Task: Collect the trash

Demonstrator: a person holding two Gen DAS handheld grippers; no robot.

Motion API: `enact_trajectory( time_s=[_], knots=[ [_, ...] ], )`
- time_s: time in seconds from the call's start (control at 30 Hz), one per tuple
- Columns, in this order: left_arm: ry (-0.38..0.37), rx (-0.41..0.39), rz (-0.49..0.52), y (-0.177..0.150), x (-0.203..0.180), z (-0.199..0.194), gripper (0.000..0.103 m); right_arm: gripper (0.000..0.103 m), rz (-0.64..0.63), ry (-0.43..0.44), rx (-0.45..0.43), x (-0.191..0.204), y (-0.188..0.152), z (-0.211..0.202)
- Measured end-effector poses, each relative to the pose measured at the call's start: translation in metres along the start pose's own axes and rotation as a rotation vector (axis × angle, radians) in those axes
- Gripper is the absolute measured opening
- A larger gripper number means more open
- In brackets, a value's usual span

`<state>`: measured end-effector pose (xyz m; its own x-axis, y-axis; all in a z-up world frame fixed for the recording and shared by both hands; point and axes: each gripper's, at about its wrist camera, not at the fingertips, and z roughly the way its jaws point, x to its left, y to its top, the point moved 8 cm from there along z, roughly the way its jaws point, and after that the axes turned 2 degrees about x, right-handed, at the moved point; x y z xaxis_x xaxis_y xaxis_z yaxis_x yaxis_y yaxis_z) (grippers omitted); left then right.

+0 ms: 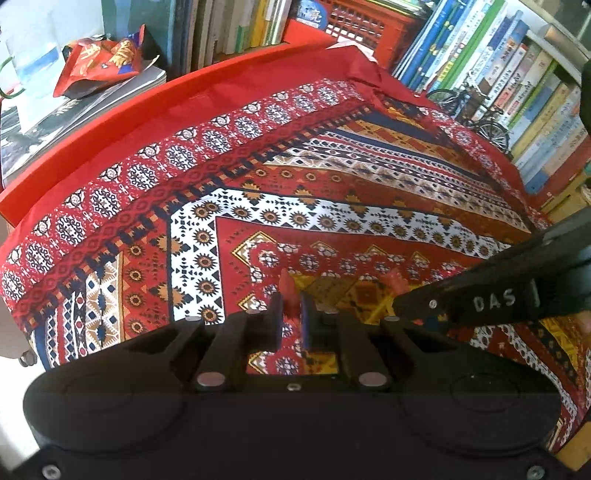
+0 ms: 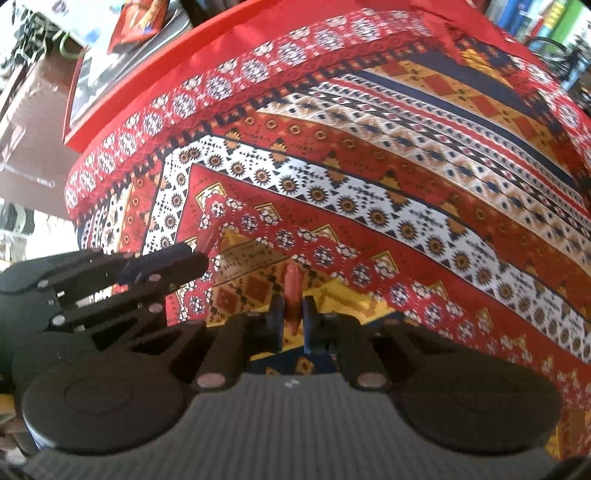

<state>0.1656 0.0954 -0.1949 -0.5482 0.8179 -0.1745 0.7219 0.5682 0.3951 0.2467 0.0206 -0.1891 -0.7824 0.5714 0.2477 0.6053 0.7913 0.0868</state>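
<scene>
In the left wrist view my left gripper (image 1: pixel 291 299) is shut on a thin red strip (image 1: pixel 286 284) that sticks up between its pads. My right gripper (image 1: pixel 397 301) reaches in from the right, and a second red tip (image 1: pixel 398 280) shows at its end. In the right wrist view my right gripper (image 2: pixel 293 306) is shut on a red strip (image 2: pixel 293 280). The left gripper (image 2: pixel 205 254) lies close by at the left, with a red tip (image 2: pixel 206 240) at its end. A shiny yellowish film (image 2: pixel 266 266) lies between the two grippers. Whether the strips belong to it I cannot tell.
A patterned red tablecloth (image 1: pixel 332 166) covers the table. A crumpled red snack wrapper (image 1: pixel 99 62) lies on stacked magazines (image 1: pixel 74 110) beyond the far left edge. Rows of books (image 1: pixel 517 74), a small model bicycle (image 1: pixel 476 114) and a red crate (image 1: pixel 369 22) line the far side.
</scene>
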Motion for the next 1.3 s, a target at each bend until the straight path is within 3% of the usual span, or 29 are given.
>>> enact_trajectory(
  time_s=[0.63, 1.3],
  knots=[
    [-0.053, -0.031, 0.025, -0.015, -0.015, -0.039, 0.009, 0.013, 0.145, 0.032, -0.079, 0.004, -0.028, -0.041],
    [-0.19, -0.119, 0.207, -0.054, -0.013, -0.141, 0.009, 0.013, 0.33, -0.033, -0.243, 0.06, -0.103, -0.108]
  ],
)
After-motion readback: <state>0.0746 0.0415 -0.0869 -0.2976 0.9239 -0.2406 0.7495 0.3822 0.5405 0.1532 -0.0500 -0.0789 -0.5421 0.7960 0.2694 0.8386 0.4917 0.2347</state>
